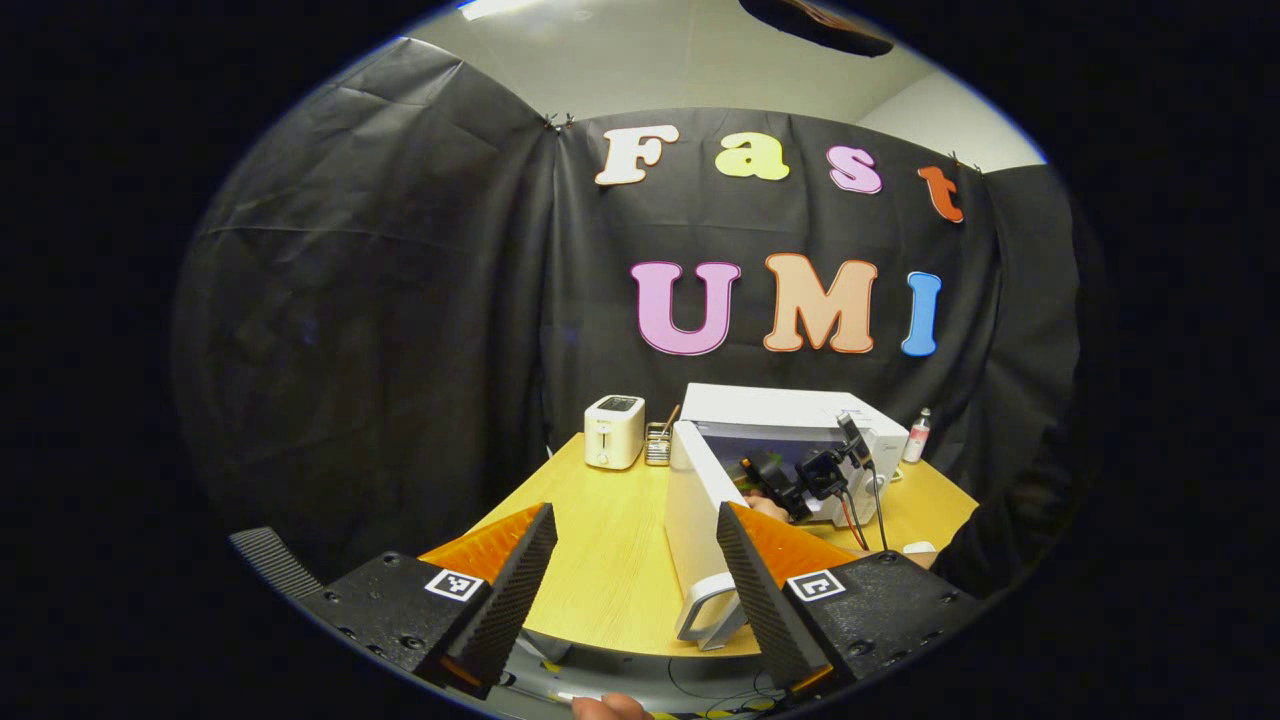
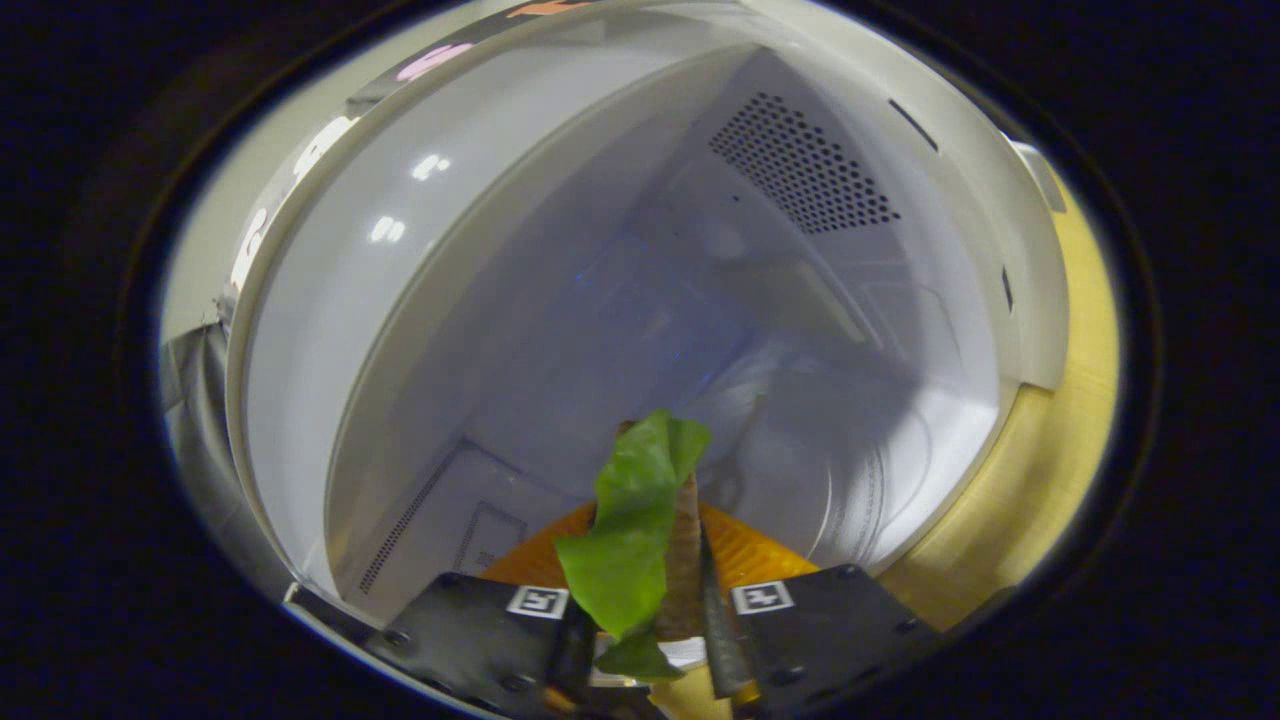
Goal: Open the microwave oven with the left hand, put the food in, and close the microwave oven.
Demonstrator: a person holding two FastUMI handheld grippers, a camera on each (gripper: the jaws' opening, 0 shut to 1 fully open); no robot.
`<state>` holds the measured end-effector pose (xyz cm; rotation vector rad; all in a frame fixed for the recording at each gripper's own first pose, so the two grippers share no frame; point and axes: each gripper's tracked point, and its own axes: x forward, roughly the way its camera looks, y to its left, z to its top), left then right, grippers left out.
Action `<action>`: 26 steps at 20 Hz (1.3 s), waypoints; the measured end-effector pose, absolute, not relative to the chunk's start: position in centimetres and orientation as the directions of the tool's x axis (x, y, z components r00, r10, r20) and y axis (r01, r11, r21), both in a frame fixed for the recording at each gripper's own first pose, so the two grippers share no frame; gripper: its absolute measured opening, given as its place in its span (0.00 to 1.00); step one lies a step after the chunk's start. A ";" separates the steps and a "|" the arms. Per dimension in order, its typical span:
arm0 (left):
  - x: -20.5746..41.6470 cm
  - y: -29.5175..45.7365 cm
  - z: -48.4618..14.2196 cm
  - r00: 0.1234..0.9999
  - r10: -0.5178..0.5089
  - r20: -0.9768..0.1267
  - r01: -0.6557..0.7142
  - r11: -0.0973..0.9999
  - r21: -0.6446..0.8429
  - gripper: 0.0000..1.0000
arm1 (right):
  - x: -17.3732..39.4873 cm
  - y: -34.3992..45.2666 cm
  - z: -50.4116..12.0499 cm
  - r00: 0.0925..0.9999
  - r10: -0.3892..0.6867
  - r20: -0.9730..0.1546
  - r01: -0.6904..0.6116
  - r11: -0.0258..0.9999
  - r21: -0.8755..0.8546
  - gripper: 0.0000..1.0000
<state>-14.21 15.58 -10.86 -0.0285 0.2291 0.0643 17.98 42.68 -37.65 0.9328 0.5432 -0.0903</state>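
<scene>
I read the left gripper (image 1: 632,570) jaws spread, holding nothing. Microwave door (image 1: 700,510) stands open. Right gripper (image 2: 640,610) jaws pinch the food (image 2: 630,520) inside the cavity (image 2: 560,330). Remaining: release, withdraw, close.

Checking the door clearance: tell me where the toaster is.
In the left gripper view, the toaster stands at the table's far edge, left of the microwave.

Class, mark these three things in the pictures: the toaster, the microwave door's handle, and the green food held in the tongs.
toaster (image 1: 614,431), left gripper view, on its front face.
microwave door's handle (image 1: 706,608), left gripper view, on the handle's loop.
green food (image 2: 628,525), right gripper view, on the leafy middle, between the right tongs.
</scene>
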 end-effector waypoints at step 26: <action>-13.6 13.7 -10.0 0.976 0.001 -0.217 0.002 1.000 0.016 0.94 | 17.0 38.4 -32.8 0.906 0.173 -0.386 -0.107 0.977 0.185 0.93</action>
